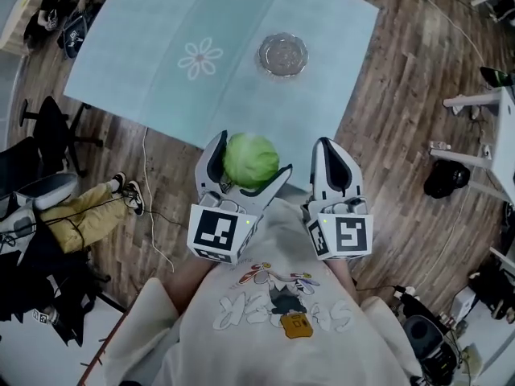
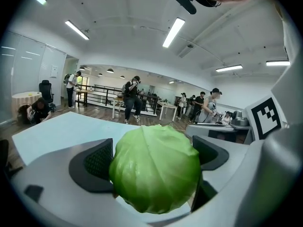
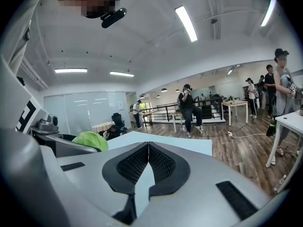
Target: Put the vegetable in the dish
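The cabbage sits clamped between the two jaws of my left hand-held gripper, held up off everything, just in front of my chest. In the left gripper view the dark pads press in on either side of the round green head, which fills the gap between them. From the head view it hangs just past the near edge of the pale blue counter, close to where the cloth meets the wooden floor.

The dish, a small clear glass one, stands on the counter well apart from the cabbage, farther in and a little to the right, beside a printed flower. I cannot make out anything in it.

My right hand-held gripper is level with the left one and just beside it. Its jaws are together, pads meeting with nothing between them. In its own view the cabbage shows as a green lump off to the left.
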The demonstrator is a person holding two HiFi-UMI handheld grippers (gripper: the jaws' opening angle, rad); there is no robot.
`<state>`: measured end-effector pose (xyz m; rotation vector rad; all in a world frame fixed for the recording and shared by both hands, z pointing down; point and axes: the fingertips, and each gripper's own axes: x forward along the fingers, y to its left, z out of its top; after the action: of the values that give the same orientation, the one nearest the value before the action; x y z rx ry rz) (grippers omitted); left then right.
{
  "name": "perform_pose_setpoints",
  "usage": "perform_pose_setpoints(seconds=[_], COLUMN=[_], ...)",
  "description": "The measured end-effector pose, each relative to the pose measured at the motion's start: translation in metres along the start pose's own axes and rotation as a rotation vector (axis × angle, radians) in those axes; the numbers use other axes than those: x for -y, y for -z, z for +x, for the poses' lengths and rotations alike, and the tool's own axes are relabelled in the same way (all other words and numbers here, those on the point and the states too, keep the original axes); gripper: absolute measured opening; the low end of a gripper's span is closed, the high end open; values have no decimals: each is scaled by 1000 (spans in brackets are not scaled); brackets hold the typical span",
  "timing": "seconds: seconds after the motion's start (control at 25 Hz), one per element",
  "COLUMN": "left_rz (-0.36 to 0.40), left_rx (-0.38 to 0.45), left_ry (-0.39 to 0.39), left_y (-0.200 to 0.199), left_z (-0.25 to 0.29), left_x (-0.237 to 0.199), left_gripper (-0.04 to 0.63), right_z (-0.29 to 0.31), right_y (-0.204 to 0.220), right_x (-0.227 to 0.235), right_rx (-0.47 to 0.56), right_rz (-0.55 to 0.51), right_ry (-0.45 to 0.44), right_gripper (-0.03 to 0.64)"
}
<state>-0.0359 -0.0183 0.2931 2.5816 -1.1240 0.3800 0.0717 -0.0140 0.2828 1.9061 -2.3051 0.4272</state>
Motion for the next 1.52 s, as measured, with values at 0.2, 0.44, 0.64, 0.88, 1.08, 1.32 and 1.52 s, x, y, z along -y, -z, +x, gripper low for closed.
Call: perform_pose_setpoints(seconds=[0.2, 0.44, 0.64, 0.88, 1.08, 1.32, 1.52], left_rz=[-3, 24, -14, -8, -14, -41, -54], left_rx=[-23, -47, -63, -92, -87, -106, -107], left_ry=[-34, -37, -79, -95, -127, -184, -211], left_y=[-6, -7, -3, 1, 3, 11, 20], left_z=[42, 75, 100, 134, 164, 190, 209], left_x=[7, 14, 6, -2, -22, -33, -49], left_gripper=[529, 529, 529, 529, 529, 529, 529], right_z=[21, 44, 65, 84, 111, 133, 153], right_y=[-1, 4, 12, 22, 35, 48, 56], right_x=[39, 69, 79, 86, 93, 106, 110], right_rx=[-20, -50, -90, -126, -156, -172, -184], right_rz=[20, 7, -7, -13, -47, -47, -43], right_ry=[-29, -72, -119, -172, -208, -259, -272], right_gripper=[23, 23, 23, 23, 23, 23, 23])
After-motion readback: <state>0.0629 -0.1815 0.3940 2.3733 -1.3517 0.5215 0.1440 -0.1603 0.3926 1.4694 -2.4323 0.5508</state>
